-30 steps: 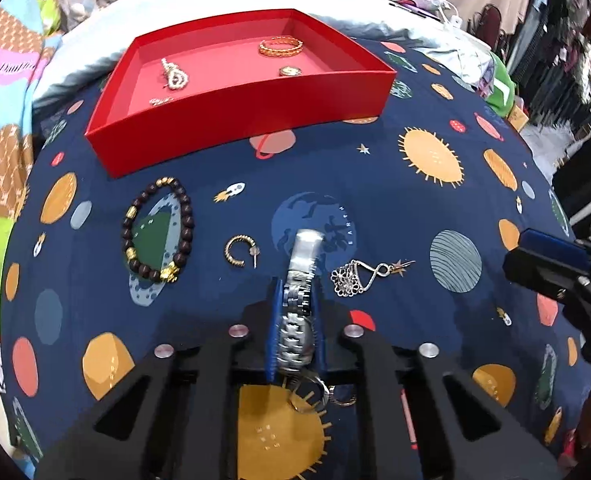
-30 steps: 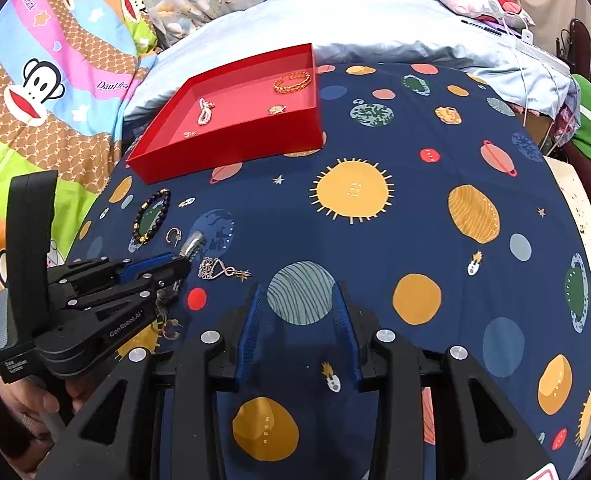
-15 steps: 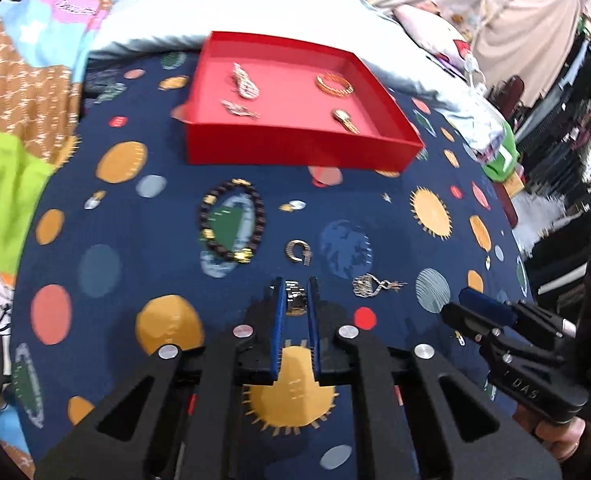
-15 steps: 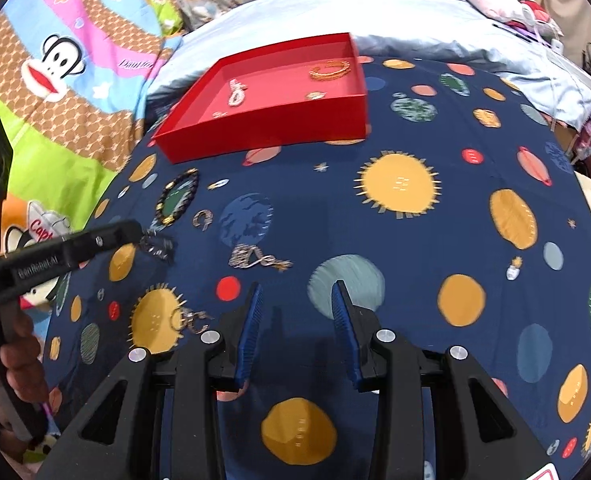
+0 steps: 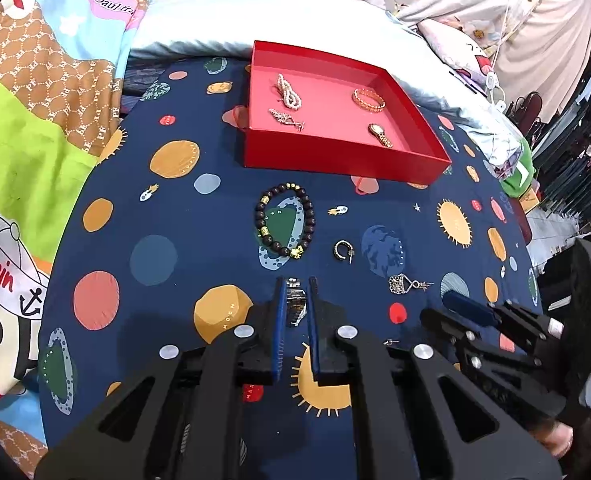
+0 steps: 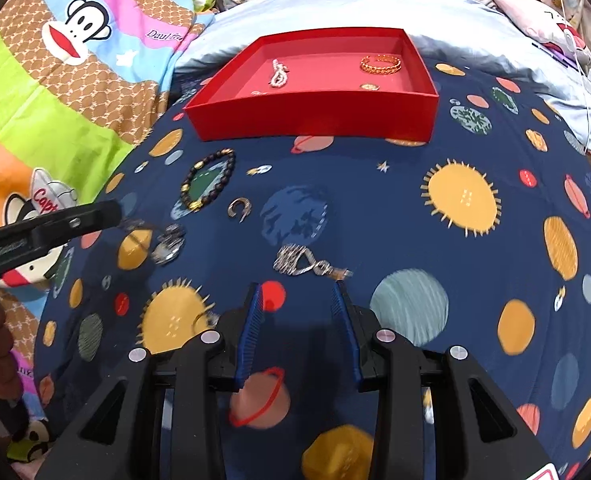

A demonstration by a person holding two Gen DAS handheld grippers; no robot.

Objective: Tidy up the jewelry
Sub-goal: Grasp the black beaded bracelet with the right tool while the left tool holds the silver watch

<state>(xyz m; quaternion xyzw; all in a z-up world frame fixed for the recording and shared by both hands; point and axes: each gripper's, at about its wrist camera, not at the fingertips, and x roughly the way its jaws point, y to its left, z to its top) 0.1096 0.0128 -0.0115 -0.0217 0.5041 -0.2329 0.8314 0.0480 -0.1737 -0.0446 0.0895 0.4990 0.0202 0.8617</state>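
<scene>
My left gripper (image 5: 295, 286) is shut on a silver watch (image 5: 296, 305) and holds it above the space-print cloth; the watch also hangs blurred in the right wrist view (image 6: 169, 245). My right gripper (image 6: 297, 292) is open and empty, just short of a silver pendant (image 6: 307, 263). A black bead bracelet (image 5: 285, 219), a small hoop earring (image 5: 343, 250) and the pendant (image 5: 405, 283) lie on the cloth. The red tray (image 5: 335, 160) holds a pearl piece (image 5: 289, 90), a gold bangle (image 5: 368, 99), a small gold watch (image 5: 379, 134) and a brooch (image 5: 285, 119).
The navy planet cloth (image 6: 463, 200) covers a rounded surface that drops off at the sides. A cartoon-print blanket (image 5: 35, 100) lies left and a pale blue pillow (image 6: 335, 8) lies behind the tray (image 6: 315, 108). A thin ring (image 6: 201, 320) lies by my right gripper.
My left gripper has lifted the silver watch off the cloth and drawn back and left. My right gripper has moved forward toward the pendant.
</scene>
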